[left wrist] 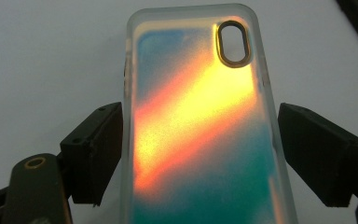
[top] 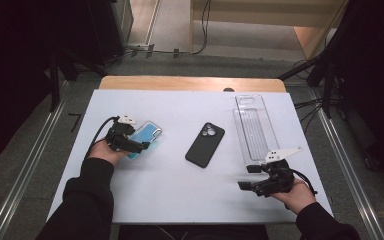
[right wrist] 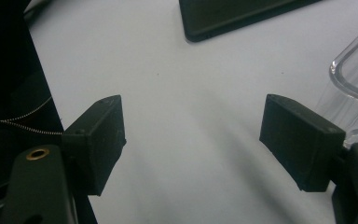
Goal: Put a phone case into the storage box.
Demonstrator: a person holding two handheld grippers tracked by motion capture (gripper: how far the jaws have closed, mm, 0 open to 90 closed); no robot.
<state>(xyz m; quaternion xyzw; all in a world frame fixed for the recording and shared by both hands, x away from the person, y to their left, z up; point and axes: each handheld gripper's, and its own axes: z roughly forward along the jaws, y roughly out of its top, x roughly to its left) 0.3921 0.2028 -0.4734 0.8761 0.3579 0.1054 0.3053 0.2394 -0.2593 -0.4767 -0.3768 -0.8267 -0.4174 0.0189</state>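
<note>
Two long edges of the light, slippery phone case (left wrist: 200, 126) suit the left tongs (left wrist: 200, 154), spread around it; right tongs (right wrist: 193, 140) released.

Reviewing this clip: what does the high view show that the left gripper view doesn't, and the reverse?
High view: the black phone, the clear plastic tray, and the right claw, open over the white table. Left gripper view: the gold-rimmed camera cutout of the iridescent case and its orange-yellow sheen, with a slim gap at one jaw. Shared: that case lying on the table, with the left claw open astride it.
</note>
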